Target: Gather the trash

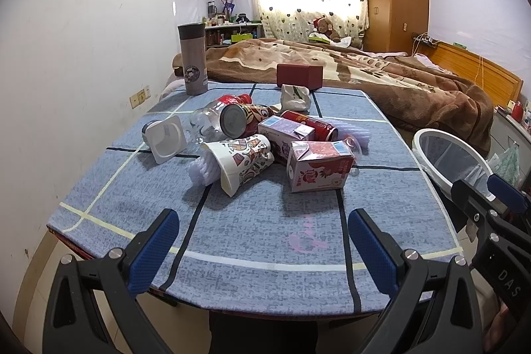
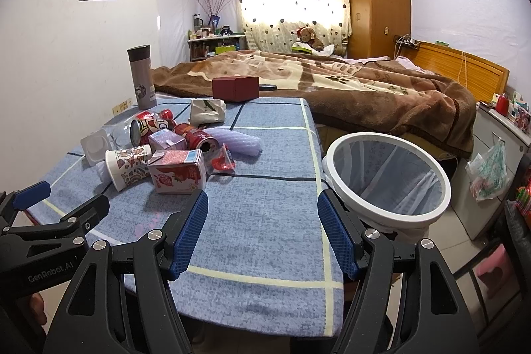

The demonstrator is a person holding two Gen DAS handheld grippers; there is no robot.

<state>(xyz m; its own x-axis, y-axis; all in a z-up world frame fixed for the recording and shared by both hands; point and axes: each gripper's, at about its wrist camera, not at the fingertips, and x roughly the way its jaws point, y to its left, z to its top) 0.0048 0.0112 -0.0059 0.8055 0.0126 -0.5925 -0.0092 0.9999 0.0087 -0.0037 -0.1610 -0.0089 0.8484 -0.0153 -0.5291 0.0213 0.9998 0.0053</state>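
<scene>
Two spread blue pads mark the left gripper (image 1: 264,231), empty, aimed at the trash heap: strawberry milk carton (image 1: 319,169) nearest, patterned paper cup (image 1: 242,162) beside it.

Right wrist view: right gripper (image 2: 262,229), likewise spread and empty, hangs between heap and lined bin (image 2: 388,176) beside the table (image 2: 265,254), probably for short transfers.

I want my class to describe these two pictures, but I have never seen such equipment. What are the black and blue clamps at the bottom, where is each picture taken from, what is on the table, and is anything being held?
Each picture comes from a fisheye camera mounted on a hand-held tool that a person carries, one per hand. The left gripper and right gripper each have two blue-padded fingers, spread open and holding nothing. On the blue checked tablecloth lies a heap of trash: a patterned paper cup, a pink milk carton, a purple carton, red cans, a clear plastic bottle and a white yogurt pot. A grey thermos stands upright behind. Beside the table stands a white-rimmed bin with a liner.
</scene>
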